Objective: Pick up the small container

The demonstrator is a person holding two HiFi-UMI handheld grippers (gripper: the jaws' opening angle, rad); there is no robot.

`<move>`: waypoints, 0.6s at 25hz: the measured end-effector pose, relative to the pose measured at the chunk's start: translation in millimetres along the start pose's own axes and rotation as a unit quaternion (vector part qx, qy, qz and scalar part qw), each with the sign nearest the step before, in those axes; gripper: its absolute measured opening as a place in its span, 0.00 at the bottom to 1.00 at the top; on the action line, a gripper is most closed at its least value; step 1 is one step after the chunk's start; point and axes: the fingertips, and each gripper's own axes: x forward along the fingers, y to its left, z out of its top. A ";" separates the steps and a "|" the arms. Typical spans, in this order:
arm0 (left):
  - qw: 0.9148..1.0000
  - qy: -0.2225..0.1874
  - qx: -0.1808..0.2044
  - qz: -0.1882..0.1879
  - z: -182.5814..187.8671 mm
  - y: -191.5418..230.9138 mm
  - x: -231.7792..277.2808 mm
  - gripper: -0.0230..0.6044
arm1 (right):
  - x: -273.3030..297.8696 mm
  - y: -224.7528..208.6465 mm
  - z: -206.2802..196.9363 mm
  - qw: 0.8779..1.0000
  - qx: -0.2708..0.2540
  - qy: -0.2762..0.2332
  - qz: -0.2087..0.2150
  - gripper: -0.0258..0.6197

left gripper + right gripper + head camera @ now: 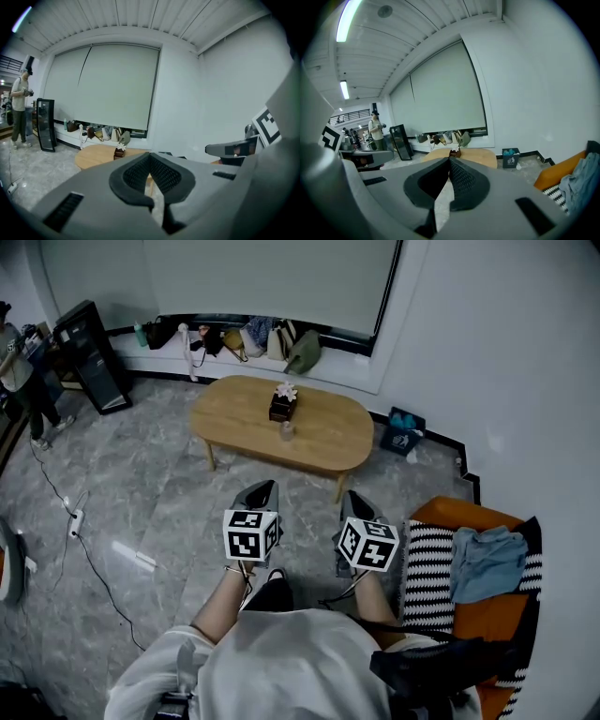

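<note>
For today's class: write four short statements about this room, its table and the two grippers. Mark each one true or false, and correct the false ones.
1. The small container stands on the wooden table. True.
2. The left gripper holds the small container. False: its jaws are shut on nothing, and it is short of the table.
3. The right gripper has its jaws closed. True.
4. The blue cloth lies on the floor. False: it lies on the orange sofa.
</note>
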 end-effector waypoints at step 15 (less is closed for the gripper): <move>1.000 -0.002 -0.003 -0.018 31.6 28.9 107.2 0.05 | 83.9 -37.8 36.1 1.000 0.010 -0.005 -0.012 0.08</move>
